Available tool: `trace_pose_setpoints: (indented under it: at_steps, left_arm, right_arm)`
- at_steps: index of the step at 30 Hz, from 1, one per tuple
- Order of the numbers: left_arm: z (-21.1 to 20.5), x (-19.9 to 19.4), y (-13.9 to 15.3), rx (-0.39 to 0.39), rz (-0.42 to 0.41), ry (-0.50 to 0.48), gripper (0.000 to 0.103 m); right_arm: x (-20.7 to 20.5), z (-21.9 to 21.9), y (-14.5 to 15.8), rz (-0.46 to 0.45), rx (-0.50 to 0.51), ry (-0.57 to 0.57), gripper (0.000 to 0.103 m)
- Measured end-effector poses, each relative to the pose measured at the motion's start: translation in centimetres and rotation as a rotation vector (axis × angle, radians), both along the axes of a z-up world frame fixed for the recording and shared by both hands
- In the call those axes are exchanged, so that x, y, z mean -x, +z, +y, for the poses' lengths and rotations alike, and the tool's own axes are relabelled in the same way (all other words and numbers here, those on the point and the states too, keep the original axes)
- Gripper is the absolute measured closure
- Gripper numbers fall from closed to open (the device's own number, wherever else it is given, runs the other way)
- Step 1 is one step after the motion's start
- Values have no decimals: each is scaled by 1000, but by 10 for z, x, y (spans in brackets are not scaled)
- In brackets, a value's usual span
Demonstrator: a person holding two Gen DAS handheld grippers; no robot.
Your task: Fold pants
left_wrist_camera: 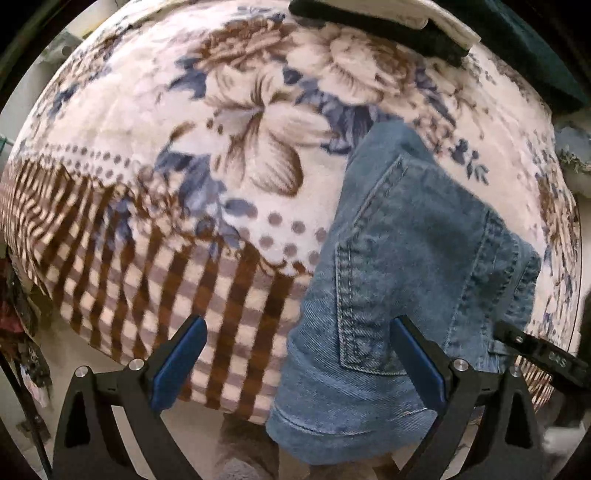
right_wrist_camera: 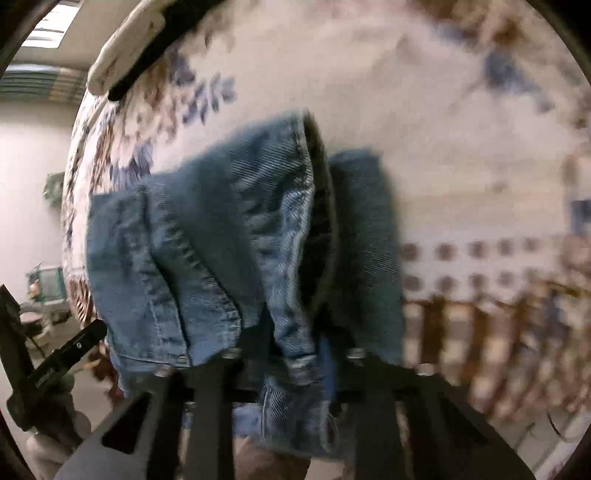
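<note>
The blue denim pants (left_wrist_camera: pixel 417 258) lie bunched near the front edge of the flowered blanket (left_wrist_camera: pixel 184 129), back pocket up and one end hanging over the edge. My left gripper (left_wrist_camera: pixel 299 325) points straight down, jaws wide open. Its right finger (left_wrist_camera: pixel 417 354) is over the denim and its left finger (left_wrist_camera: pixel 181 358) over the checked border. In the right wrist view, my right gripper (right_wrist_camera: pixel 295 356) is shut on a fold of the pants (right_wrist_camera: pixel 207 236), which bunch up ahead of it. The picture there is blurred. The left gripper's tip (right_wrist_camera: pixel 70 350) shows at lower left.
The blanket's checked border (left_wrist_camera: pixel 155 295) drops off at the front, with floor below it. A black-and-white flat object (left_wrist_camera: pixel 380 26) and a dark green one (left_wrist_camera: pixel 535 51) lie at the far side. Clutter (left_wrist_camera: pixel 18 314) stands at the left. The right gripper's finger (left_wrist_camera: pixel 535 350) shows at the right.
</note>
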State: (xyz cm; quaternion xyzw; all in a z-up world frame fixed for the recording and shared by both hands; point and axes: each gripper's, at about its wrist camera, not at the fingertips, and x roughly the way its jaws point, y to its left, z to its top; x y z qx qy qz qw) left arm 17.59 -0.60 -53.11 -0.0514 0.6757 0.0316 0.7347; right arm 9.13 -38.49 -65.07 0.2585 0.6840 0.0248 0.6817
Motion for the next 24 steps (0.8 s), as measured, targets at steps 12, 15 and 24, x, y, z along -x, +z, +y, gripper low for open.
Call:
trace_pose_setpoints:
  at_steps: [12, 15, 24]
  left_arm:
    - [-10, -31, 2, 100, -25, -4, 2]
    - [-16, -47, -10, 147, -10, 0, 2]
    - [-16, -76, -26, 163, -5, -11, 2]
  right_arm:
    - [51, -90, 32, 73, 16, -192, 62]
    - [51, -89, 5, 159, -29, -178, 49]
    - [76, -100, -52, 182, -287, -343, 28]
